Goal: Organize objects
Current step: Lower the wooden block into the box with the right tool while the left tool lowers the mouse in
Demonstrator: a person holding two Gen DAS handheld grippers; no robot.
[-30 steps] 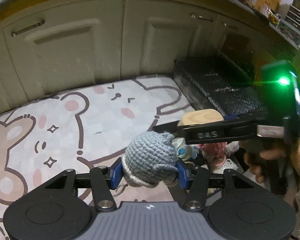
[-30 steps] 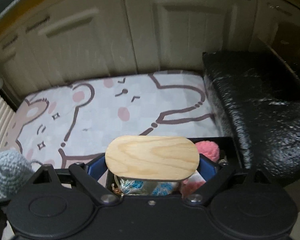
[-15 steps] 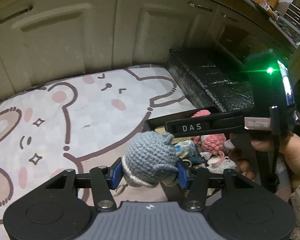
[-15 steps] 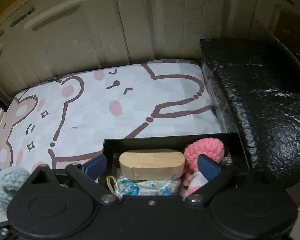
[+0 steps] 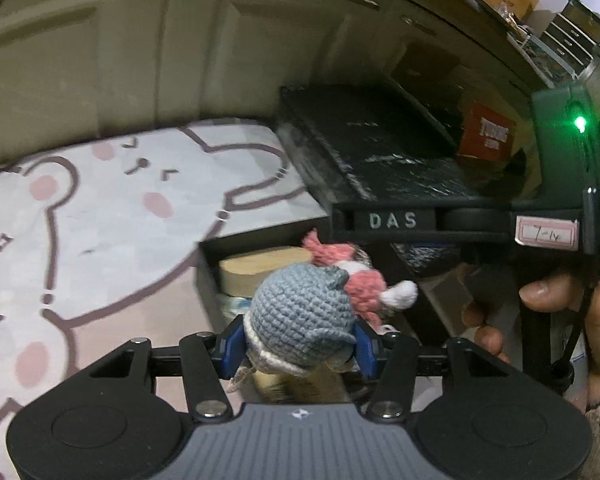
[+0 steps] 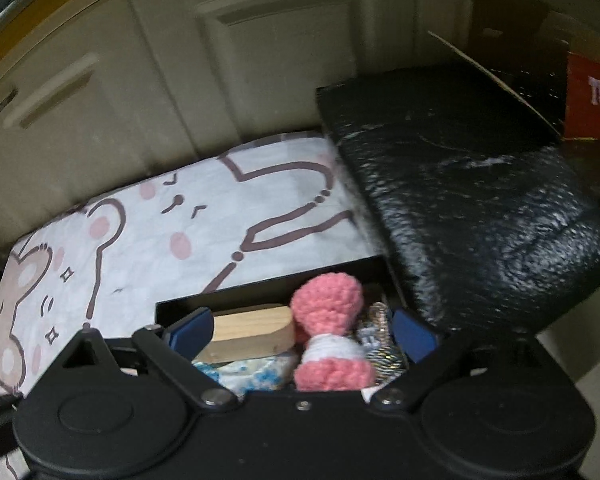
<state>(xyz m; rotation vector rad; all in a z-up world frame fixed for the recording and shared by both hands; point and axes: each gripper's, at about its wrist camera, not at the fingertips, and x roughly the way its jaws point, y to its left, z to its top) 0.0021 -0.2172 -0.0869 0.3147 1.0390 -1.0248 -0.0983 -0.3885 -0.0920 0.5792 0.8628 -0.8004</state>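
Note:
My left gripper point(image 5: 298, 350) is shut on a grey crocheted toy point(image 5: 300, 316) and holds it just above the near edge of a black box point(image 5: 208, 268). The box holds a wooden oval block point(image 5: 256, 276), a pink and white crocheted toy point(image 5: 364, 288) and a blue patterned pouch point(image 6: 252, 374). My right gripper point(image 6: 302, 330) is open and empty, its blue pads on either side of the wooden block point(image 6: 252, 330) and the pink toy point(image 6: 326, 340) above the box point(image 6: 268, 284). It also shows at the right of the left wrist view point(image 5: 452, 222).
The box sits on a white mat with bear drawings point(image 5: 112, 216). A black foam-wrapped slab point(image 6: 460, 208) lies right of the box. Cream cabinet doors point(image 6: 180, 64) stand behind the mat. A red carton point(image 5: 486, 132) stands at the far right.
My right gripper has let go of the wooden block, which now lies in the box, and has opened. My left gripper has moved right with the grey toy, toward the box.

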